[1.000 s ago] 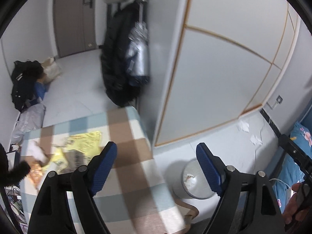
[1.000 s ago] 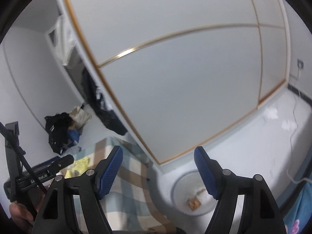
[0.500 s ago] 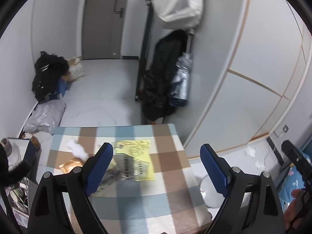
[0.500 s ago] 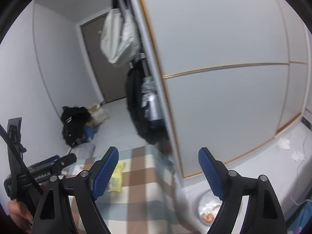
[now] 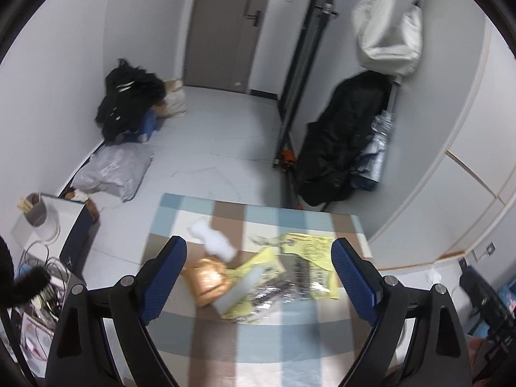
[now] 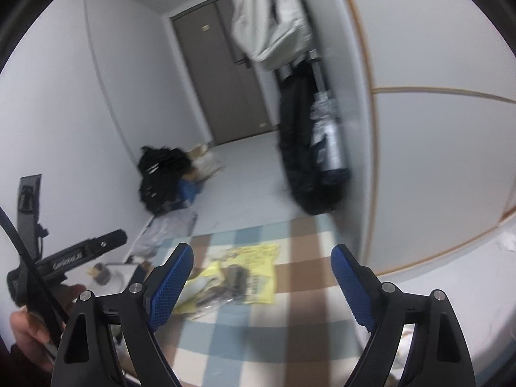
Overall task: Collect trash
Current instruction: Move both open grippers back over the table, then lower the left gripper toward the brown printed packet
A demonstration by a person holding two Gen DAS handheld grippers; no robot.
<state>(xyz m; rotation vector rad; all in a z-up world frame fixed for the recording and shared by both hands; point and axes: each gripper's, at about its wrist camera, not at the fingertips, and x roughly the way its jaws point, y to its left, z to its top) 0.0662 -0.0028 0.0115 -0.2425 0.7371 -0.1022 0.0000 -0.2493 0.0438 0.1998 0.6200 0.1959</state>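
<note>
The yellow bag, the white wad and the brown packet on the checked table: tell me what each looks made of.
Yellow bag: thin glossy plastic film, printed, lying flat and creased, with a silvery crinkled part that looks like foil.
White wad: probably tissue or soft paper, matte and crumpled.
Brown packet: likely shiny plastic wrap, though blur leaves it open.

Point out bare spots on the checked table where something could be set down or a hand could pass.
Free: the near strip of the checked table, below the litter, and the far band behind the white tissue. Crowded: the middle, where the tissue, brown wrapper and yellow bag overlap. The far right corner beyond the bag looks clear.
</note>
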